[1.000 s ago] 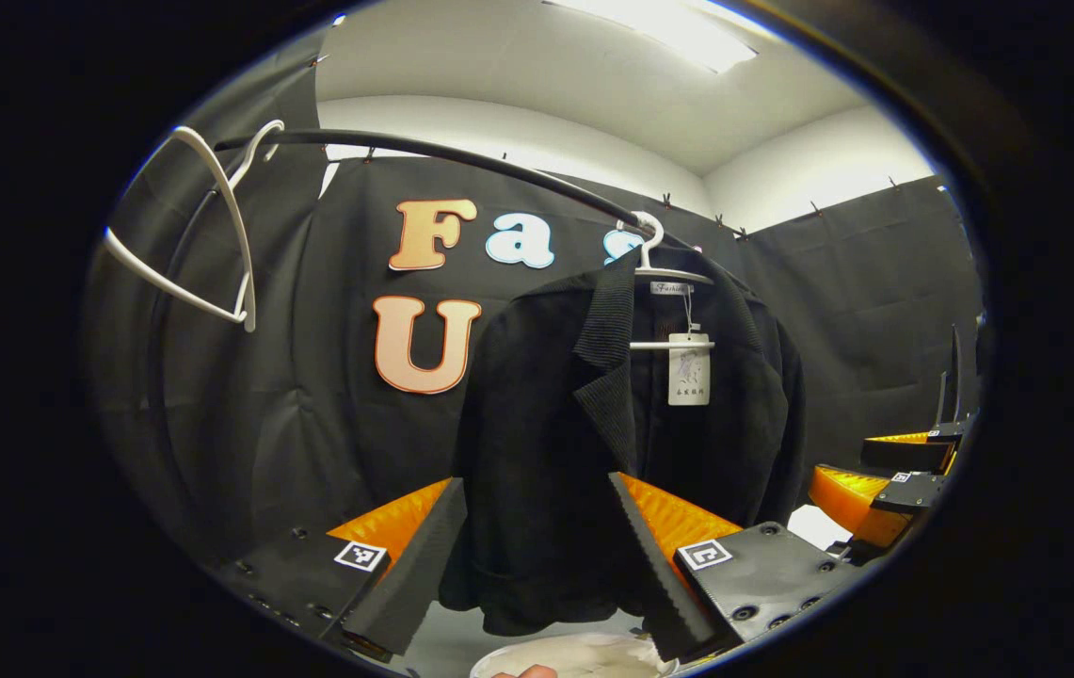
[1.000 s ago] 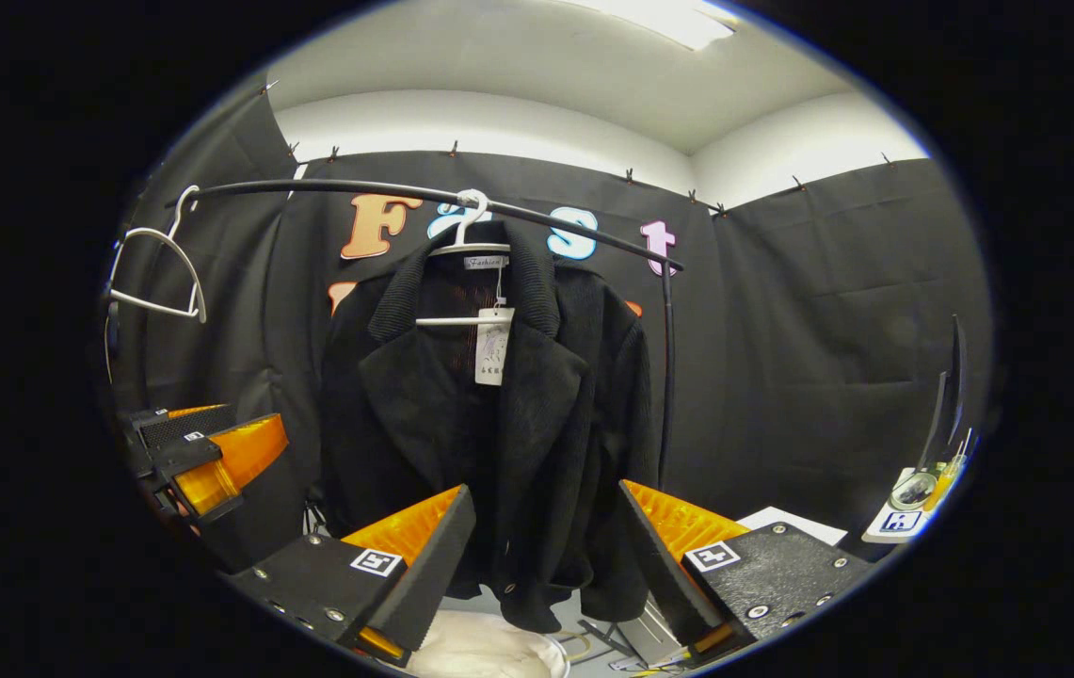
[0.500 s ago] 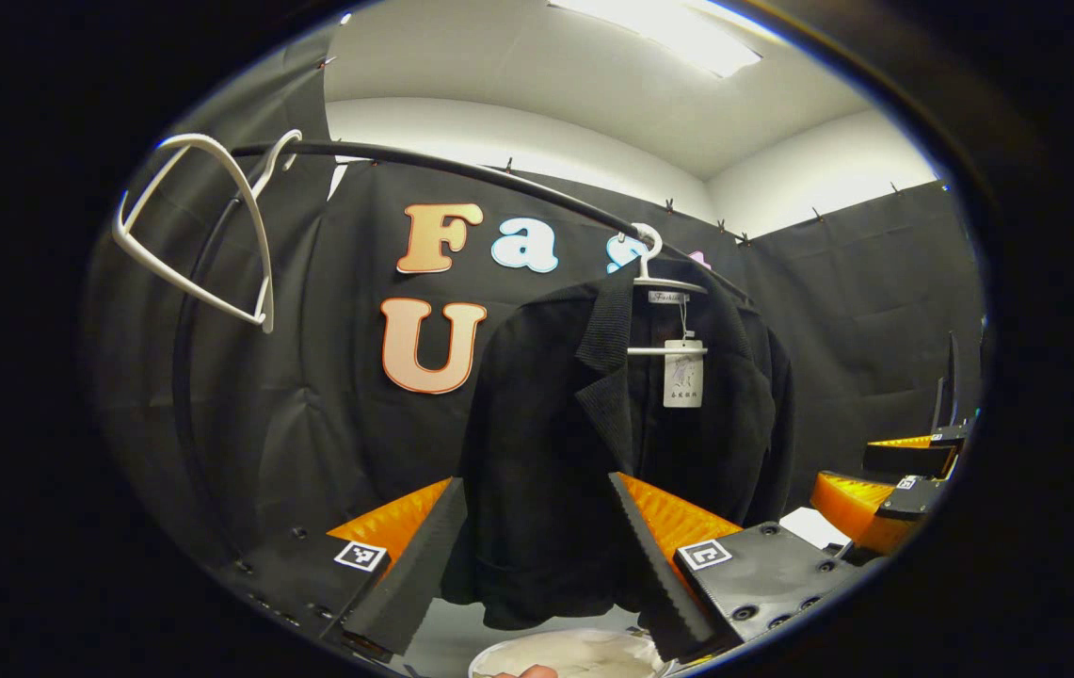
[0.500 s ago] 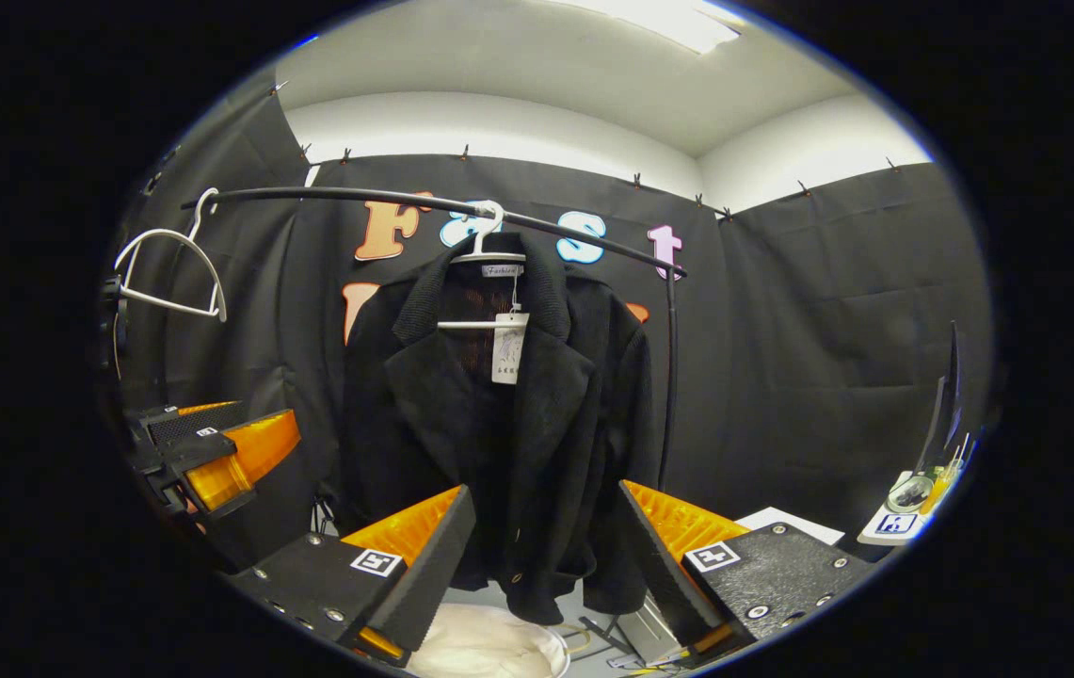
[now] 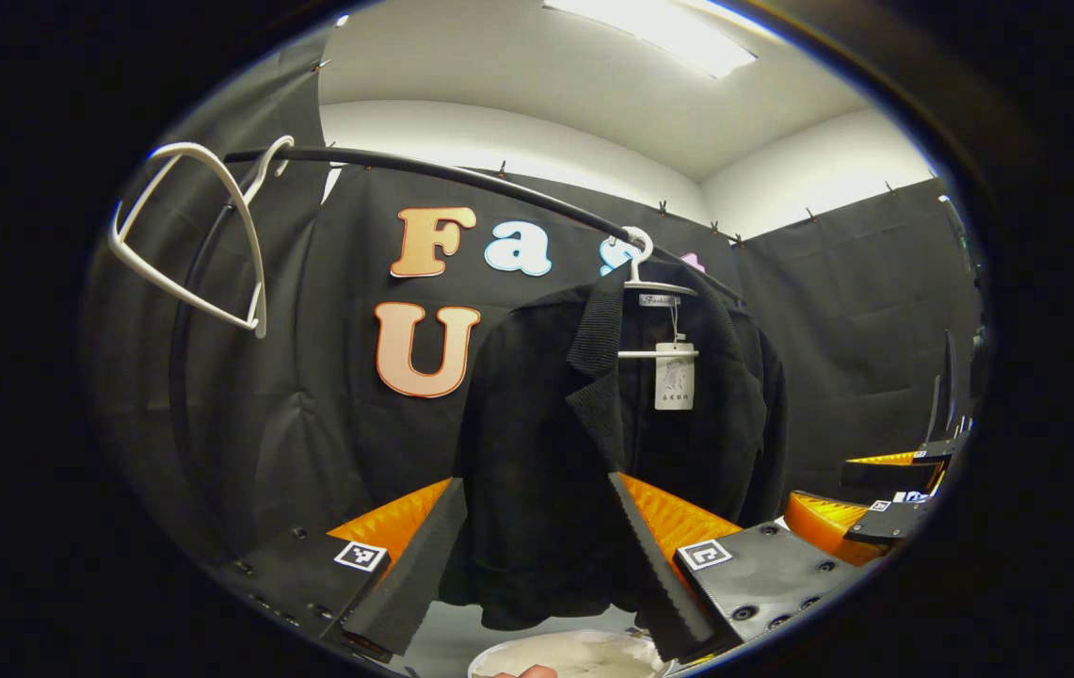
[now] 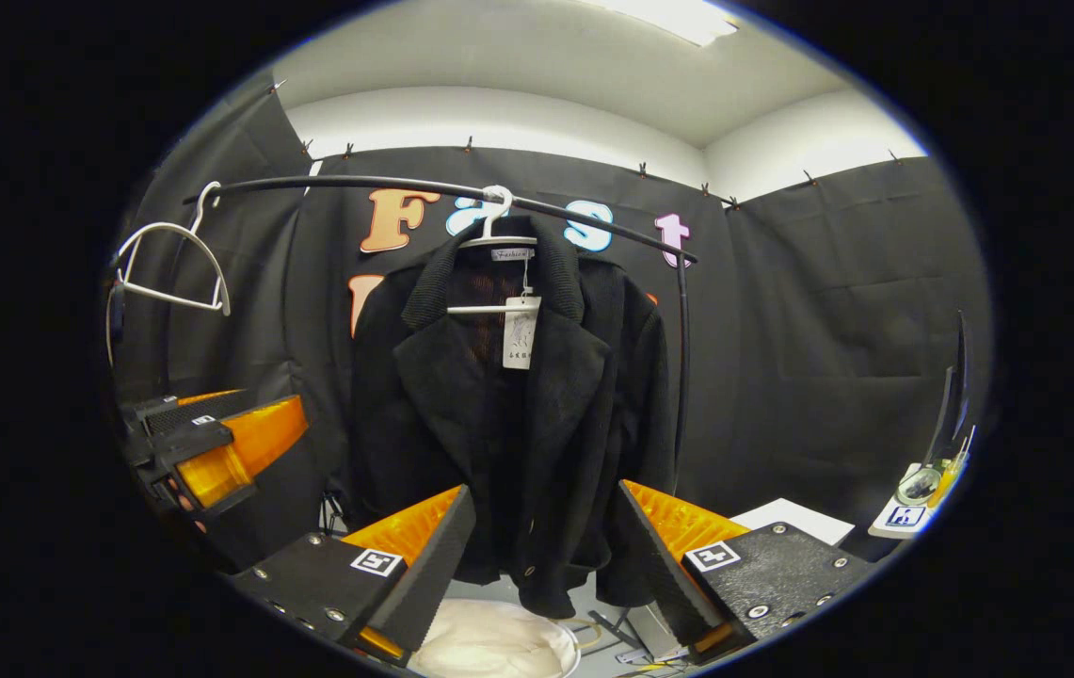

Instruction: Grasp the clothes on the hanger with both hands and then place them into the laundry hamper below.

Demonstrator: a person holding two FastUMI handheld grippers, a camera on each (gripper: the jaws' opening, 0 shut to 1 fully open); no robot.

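Note:
A black jacket (image 5: 612, 452) (image 6: 508, 414) with a white tag hangs on a white hanger (image 5: 654, 282) (image 6: 491, 235) from a curved black rail (image 5: 461, 174) (image 6: 386, 188). My left gripper (image 5: 537, 565) stands open a short way in front of the jacket's lower half, not touching it. Facing the jacket's hem, my right gripper (image 6: 541, 565) is open too, with nothing between its fingers. The white laundry hamper (image 5: 565, 654) (image 6: 489, 640) sits below the jacket. The right gripper (image 5: 875, 504) appears at the right of the left gripper view, the left gripper (image 6: 207, 447) at the left of the right gripper view.
An empty white hanger (image 5: 207, 245) (image 6: 169, 268) hangs at the rail's left end. The rail's upright post (image 6: 681, 367) stands just right of the jacket. A white sheet (image 6: 791, 518) and small items (image 6: 922, 485) lie on a surface at the right.
Both grippers have shifted slightly; the jacket sits a little higher and nearer in the right gripper view. In the left gripper view the right gripper has dropped lower. Both remain open.

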